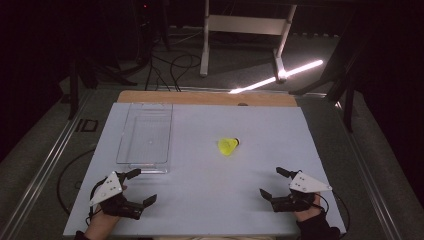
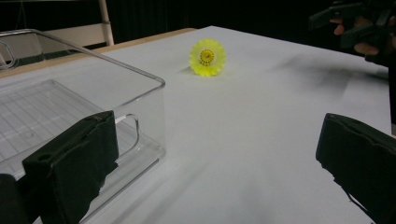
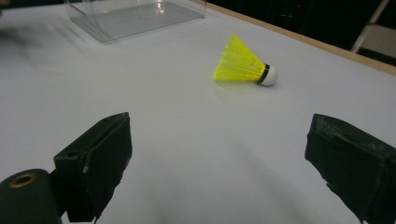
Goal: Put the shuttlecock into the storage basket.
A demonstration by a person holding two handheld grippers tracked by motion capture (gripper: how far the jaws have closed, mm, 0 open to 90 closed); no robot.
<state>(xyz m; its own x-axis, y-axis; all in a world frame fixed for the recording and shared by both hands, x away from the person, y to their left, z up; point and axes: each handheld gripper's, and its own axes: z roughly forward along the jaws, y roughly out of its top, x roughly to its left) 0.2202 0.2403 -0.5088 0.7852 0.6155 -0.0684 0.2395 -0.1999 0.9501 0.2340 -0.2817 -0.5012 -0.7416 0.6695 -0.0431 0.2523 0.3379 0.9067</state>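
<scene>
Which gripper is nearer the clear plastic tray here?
Left. The left gripper sits just below the clear tray's near end, almost touching; the right gripper is across the table, beyond the yellow shuttlecock.

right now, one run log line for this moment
left gripper: open, idle | right gripper: open, idle | shuttlecock: on its side, mid-table | tray: empty

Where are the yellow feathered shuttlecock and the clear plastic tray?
yellow feathered shuttlecock [image 3: 240, 63], right gripper view, on its yellow skirt.
clear plastic tray [image 1: 145, 142], high view, on its ribbed floor.
</scene>
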